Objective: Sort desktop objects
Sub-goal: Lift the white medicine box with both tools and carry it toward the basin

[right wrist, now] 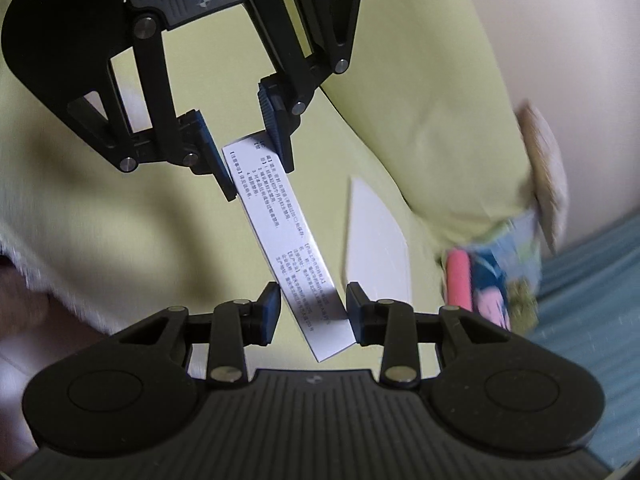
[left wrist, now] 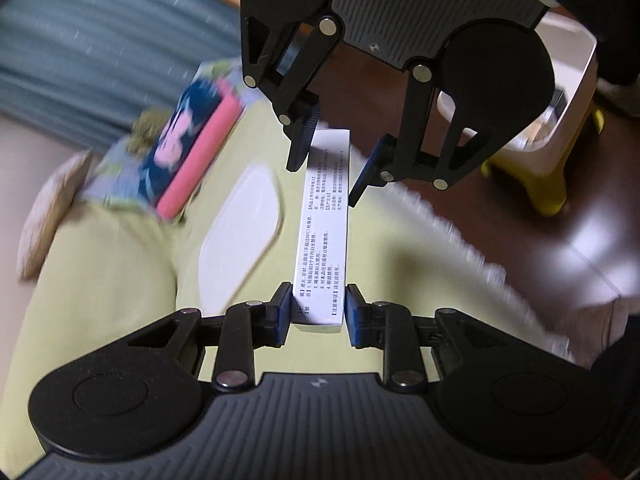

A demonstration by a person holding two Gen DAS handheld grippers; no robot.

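I hold the white box above the green cloth, left gripper pinching one end, right gripper spread around the other, probably for handover.

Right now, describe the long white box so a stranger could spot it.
Look over the yellow-green cloth. The long white box spans between the two grippers, beside a white lid. Unlike the plain lid, it is narrow and covered in small black print.

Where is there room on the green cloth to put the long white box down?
Bare green cloth lies beyond the white lid. It is crowded by the lid and the floral case, and where both grippers hold the white box.
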